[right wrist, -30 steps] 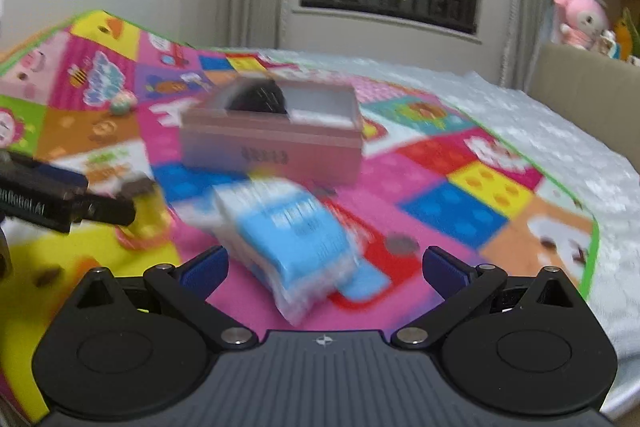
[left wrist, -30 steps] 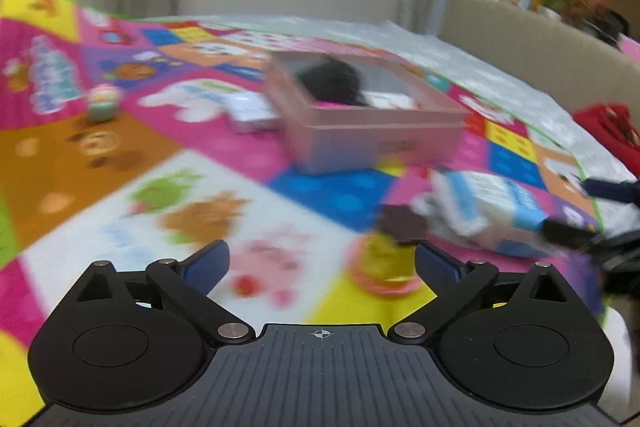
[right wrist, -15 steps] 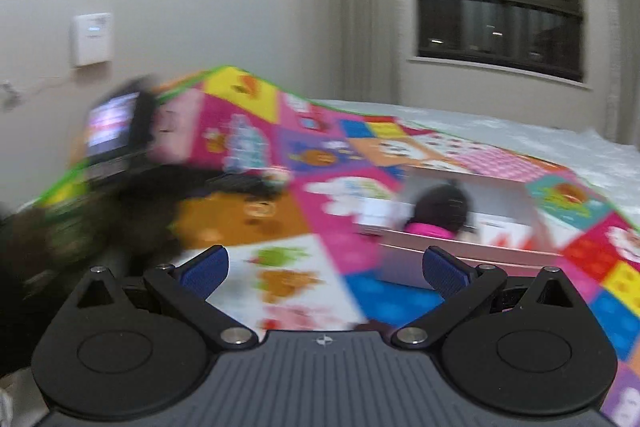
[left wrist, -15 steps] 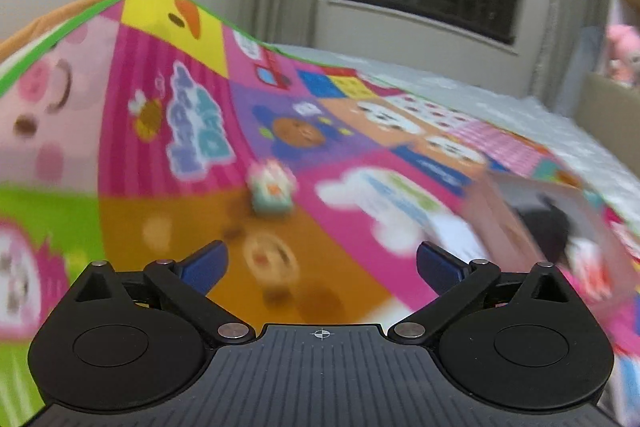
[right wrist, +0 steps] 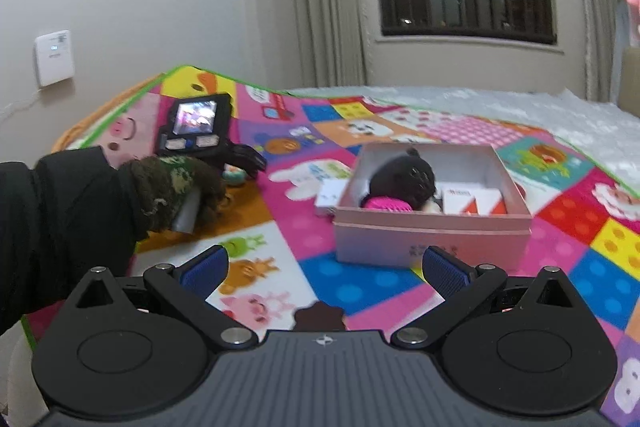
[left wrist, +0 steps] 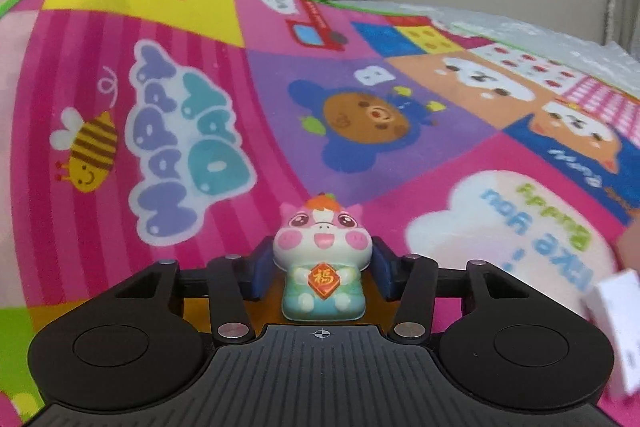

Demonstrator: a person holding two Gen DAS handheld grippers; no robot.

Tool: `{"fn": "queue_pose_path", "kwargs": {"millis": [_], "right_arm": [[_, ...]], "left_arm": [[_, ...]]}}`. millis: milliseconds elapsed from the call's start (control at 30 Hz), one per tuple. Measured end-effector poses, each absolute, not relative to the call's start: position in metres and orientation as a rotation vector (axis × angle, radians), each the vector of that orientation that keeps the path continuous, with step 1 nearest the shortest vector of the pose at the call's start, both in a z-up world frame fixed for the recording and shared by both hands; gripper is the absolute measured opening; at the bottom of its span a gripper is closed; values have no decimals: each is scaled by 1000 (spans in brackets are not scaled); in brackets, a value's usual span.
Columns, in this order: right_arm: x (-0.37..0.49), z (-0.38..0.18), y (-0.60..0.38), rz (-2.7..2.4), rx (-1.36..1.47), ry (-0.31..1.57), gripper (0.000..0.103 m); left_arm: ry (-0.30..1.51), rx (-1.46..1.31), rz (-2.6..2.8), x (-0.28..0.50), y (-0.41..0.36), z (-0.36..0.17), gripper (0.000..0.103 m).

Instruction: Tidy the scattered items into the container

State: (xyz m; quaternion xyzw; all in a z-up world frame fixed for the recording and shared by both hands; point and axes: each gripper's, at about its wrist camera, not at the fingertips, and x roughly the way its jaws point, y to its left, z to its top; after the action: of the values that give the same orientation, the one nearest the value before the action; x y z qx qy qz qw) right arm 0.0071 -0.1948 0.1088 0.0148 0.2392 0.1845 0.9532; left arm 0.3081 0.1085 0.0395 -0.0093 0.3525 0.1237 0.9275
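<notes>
Left wrist view, lower centre: the left gripper (left wrist: pixel 323 269) has its blue fingers (left wrist: pixel 261 269) clenched against both sides of a small pig figurine (left wrist: pixel 322 267), white-headed with pink cheeks, a teal body and a red diamond badge; it stands upright on the play mat (left wrist: pixel 192 115), facing the camera. At the lower right edge, a white carton (left wrist: pixel 618 327) lies partly cut off by the frame.

Right wrist view, lower centre: the right gripper (right wrist: pixel 323 269) has its fingers (right wrist: pixel 205 269) spread wide and released, with nothing between them. A small dark brown object (right wrist: pixel 319 315), too blurred to identify, sits just above the gripper body. Beyond, right of centre, the pink box (right wrist: pixel 432 233) stands open on the mat, containing a black plush toy (right wrist: pixel 404 179), a pink item (right wrist: pixel 386 205) and a white-and-orange packet (right wrist: pixel 478 201). A white card (right wrist: pixel 334 199) lies just beside the box's left wall. At left, a gloved hand (right wrist: pixel 176 191) with a dark sleeve (right wrist: pixel 60 223) holds the left gripper, whose small lit screen (right wrist: pixel 196 117) faces the camera, near the mat's upper left corner.
</notes>
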Motion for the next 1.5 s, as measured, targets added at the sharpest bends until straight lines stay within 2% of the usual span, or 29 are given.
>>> {"fn": "queue_pose_path", "kwargs": {"millis": [300,533,700,733,767,800,867,1000,1067,1100,1233,1500], "right_arm": [[-1,100,-194,343,34,488,103],[3,123,-188,354,33,502,103],[60,166,-152,454,-10,583,101],[81,174,-140,478,-22,624,97],[100,179,-128,507,-39,670,81],[123,183,-114,526,-66,722,63],[167,181,-84,501,-138,800,47],[243,148,-32,392,-337,900,44],[269,125,-14,330,-417,938,33],[278,114,-9,304,-456,944,31],[303,84,8,204,-621,910,30],[328,61,11,108,-730,943,28]], "left_arm": [[680,39,-151,163,42,81,54],[689,27,-269,59,4,48,56],[637,-51,-227,32,10,28,76],[620,-58,-221,27,11,28,82],[605,-64,-212,26,13,27,94],[587,-73,-199,24,14,27,97],[572,-92,-188,25,19,25,97],[550,-99,-201,22,20,15,100],[530,-86,-202,19,19,15,101],[524,-88,-206,18,19,14,102],[513,-127,-228,19,25,11,103],[503,-149,-239,18,27,8,103]]}}
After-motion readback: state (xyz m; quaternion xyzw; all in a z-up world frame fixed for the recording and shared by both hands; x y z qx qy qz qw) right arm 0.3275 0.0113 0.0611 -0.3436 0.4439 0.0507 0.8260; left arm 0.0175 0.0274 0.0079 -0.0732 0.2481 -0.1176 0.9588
